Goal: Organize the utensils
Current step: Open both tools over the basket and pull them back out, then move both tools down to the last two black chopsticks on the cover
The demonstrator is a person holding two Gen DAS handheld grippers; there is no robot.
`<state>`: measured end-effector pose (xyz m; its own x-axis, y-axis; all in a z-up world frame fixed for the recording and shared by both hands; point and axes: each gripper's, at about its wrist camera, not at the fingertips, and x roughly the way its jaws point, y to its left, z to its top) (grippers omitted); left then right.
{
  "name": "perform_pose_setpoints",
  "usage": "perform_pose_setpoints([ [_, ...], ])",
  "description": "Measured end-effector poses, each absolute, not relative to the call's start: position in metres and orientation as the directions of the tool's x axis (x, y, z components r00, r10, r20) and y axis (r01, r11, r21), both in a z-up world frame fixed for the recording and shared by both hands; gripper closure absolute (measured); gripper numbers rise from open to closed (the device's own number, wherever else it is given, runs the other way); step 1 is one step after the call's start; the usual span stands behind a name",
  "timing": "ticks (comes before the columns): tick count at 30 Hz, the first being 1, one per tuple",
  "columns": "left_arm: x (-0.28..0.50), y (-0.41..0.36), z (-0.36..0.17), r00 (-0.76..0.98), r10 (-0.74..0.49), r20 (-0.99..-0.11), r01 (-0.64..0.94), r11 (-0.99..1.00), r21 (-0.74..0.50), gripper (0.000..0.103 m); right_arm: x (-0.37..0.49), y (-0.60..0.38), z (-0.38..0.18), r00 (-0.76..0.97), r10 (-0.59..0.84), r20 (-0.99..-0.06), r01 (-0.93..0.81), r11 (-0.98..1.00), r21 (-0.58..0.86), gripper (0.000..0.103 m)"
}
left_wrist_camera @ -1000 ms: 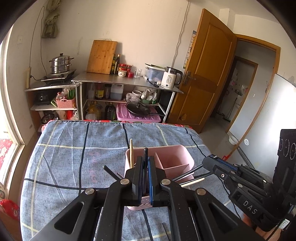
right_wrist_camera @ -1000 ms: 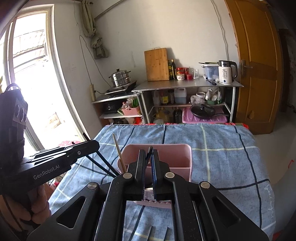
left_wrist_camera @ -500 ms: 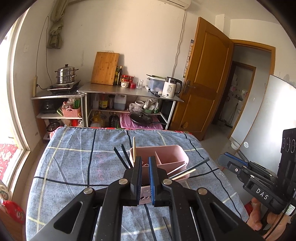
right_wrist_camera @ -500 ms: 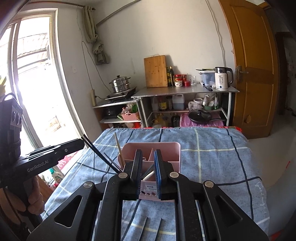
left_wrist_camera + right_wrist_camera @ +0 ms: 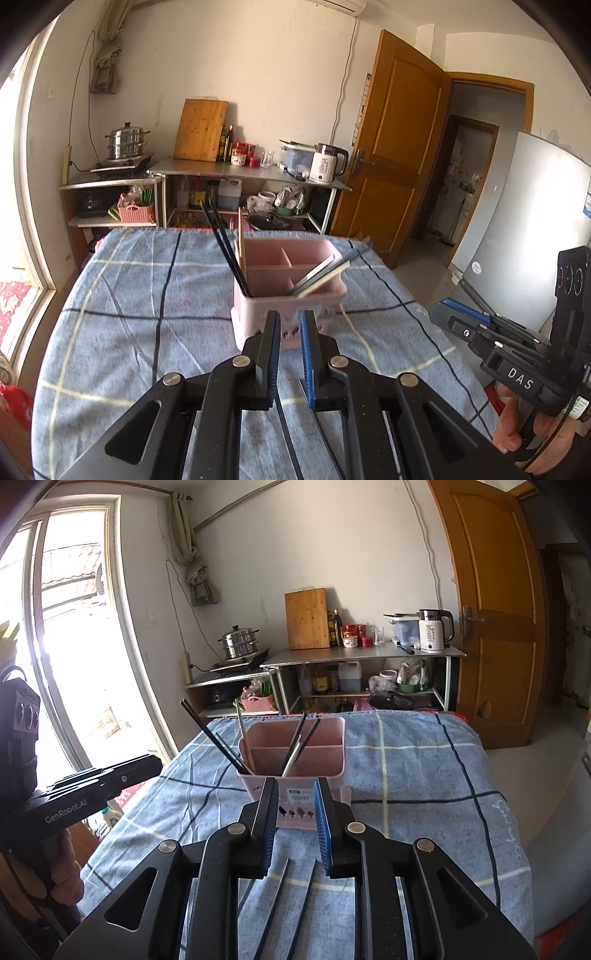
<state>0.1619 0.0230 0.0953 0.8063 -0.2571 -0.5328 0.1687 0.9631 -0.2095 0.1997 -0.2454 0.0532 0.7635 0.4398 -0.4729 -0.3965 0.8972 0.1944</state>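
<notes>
A pink divided caddy (image 5: 291, 288) (image 5: 306, 760) stands on the blue checked cloth. Black chopsticks (image 5: 221, 243) (image 5: 214, 738) and a wooden one (image 5: 241, 240) lean out of its left compartment. More chopsticks (image 5: 325, 267) (image 5: 297, 738) lean in another compartment. My left gripper (image 5: 289, 321) hovers just short of the caddy, its jaws opening with nothing between them. The right gripper (image 5: 295, 790) is also in front of the caddy, jaws opening and empty. Loose dark chopsticks (image 5: 275, 890) (image 5: 284, 424) lie on the cloth under the grippers.
The cloth-covered table (image 5: 122, 332) drops off at left and right. Behind it stand metal shelves (image 5: 362, 653) with a kettle, a cutting board and pots. A wooden door (image 5: 395, 147) is at right, a window (image 5: 74, 627) at left. A hand (image 5: 517, 439) holds the right gripper's handle.
Both grippers have let go of chopsticks, which now rest in the caddy. Both have drawn back from the caddy and their jaws have parted.
</notes>
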Motion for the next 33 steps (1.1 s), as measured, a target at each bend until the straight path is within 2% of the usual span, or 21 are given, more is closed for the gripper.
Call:
perform_pose_setpoints([
  [13, 0.126, 0.008, 0.024, 0.729, -0.27, -0.63, 0.165, 0.961, -0.221, 0.093, 0.172, -0.264, -0.002, 0.709, 0.441, -0.55, -0.372, 0.897, 0.239, 0.082],
  [33, 0.139, 0.006, -0.015, 0.66, -0.292, -0.692, 0.14, 0.953, -0.269, 0.093, 0.191, -0.242, -0.06, 0.584, 0.438, -0.684, -0.377, 0.892, 0.249, 0.082],
])
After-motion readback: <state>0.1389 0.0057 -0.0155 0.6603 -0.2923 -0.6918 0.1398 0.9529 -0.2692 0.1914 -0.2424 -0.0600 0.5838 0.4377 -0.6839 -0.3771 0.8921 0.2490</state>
